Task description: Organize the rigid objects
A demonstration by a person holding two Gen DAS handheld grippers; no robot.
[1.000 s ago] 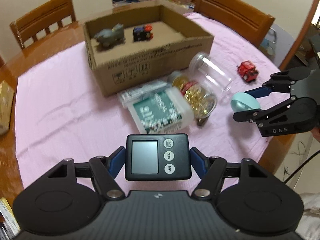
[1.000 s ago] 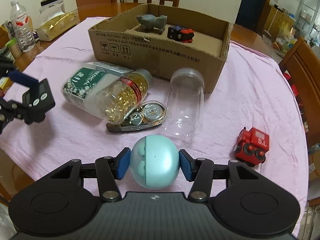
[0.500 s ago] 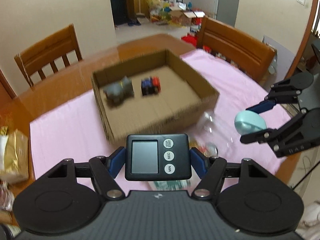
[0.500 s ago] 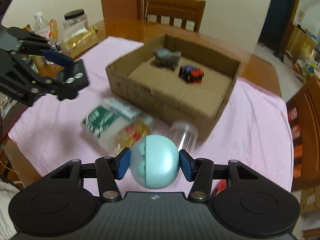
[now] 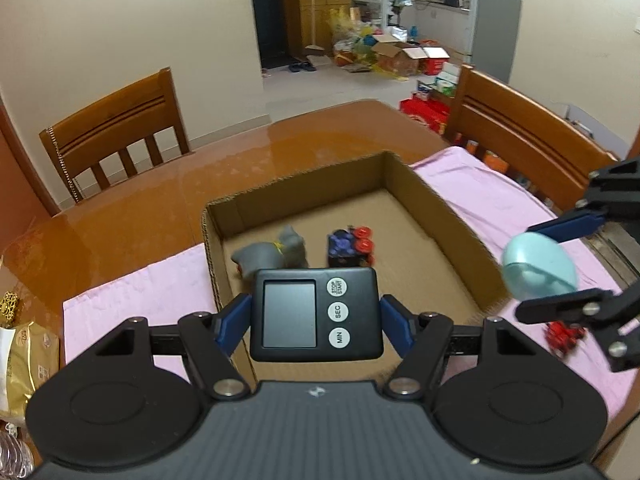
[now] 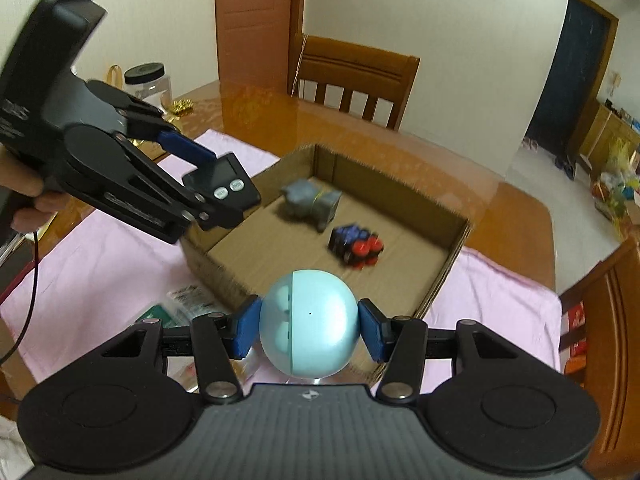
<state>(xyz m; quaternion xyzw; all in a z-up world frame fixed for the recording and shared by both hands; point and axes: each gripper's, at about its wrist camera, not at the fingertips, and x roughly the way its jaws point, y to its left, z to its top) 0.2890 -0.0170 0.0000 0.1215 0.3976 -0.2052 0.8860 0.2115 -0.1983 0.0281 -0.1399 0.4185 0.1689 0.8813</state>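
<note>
My left gripper (image 5: 315,318) is shut on a black digital timer (image 5: 314,314) and holds it above the near wall of the open cardboard box (image 5: 440,216). It also shows in the right wrist view (image 6: 218,196), over the box's left corner. My right gripper (image 6: 308,328) is shut on a pale blue egg-shaped capsule (image 6: 310,328), raised just before the box (image 6: 452,248). In the left wrist view the capsule (image 5: 538,268) is right of the box. Inside the box lie a grey animal figure (image 5: 276,254) and a dark blue and red toy (image 5: 352,244).
A pink cloth (image 5: 132,296) covers the wooden table (image 5: 140,216). A red toy train (image 5: 564,334) lies on the cloth at right. A green-labelled packet (image 6: 172,310) lies before the box. Wooden chairs (image 5: 116,128) stand around the table. A gold bag (image 5: 24,364) sits at left.
Both grippers have risen and moved forward toward the box, each with its object still held. The bottles and jars on the cloth have dropped out of view below them.
</note>
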